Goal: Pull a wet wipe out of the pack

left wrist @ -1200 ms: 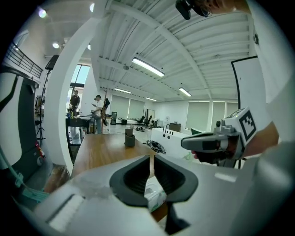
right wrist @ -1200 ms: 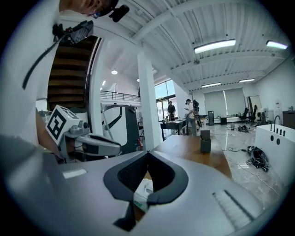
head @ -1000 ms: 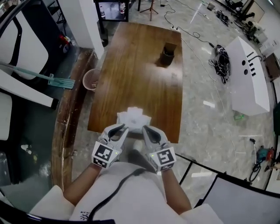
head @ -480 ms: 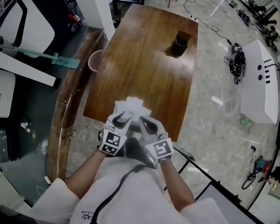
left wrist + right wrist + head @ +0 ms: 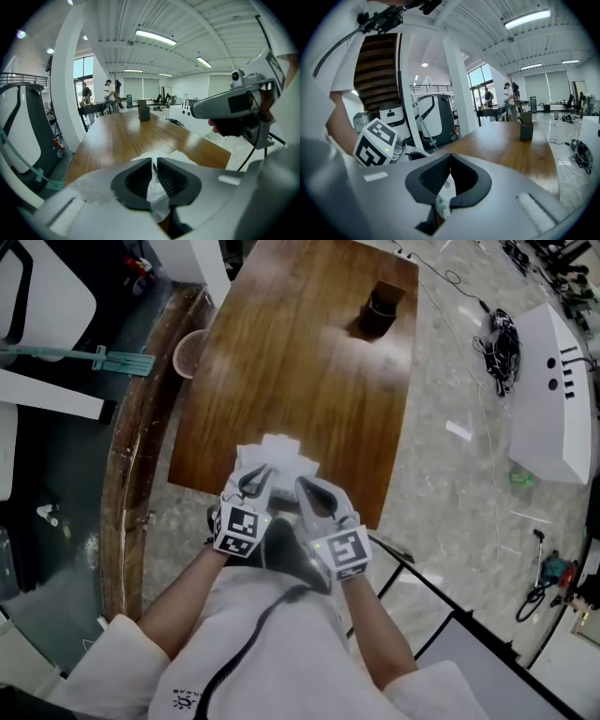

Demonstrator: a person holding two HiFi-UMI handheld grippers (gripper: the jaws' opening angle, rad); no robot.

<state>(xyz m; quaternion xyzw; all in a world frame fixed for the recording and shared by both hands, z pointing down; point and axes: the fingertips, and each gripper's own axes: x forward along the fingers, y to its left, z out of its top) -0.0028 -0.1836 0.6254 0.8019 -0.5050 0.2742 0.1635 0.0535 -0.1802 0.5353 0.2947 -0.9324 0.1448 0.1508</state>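
Lowered since a second ago, our left tool has just closed narrow on the wet wipe. Our right tool pinches the pack at the worktop's near edge. We judge a shallow pinch could slip or tear the sheet.

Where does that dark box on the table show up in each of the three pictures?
Head view: dark box near the top, slightly right of centre.
Left gripper view: dark box just left of centre, above the jaws.
Right gripper view: dark box right of centre.
Shared landmark: the wooden table it stands on.
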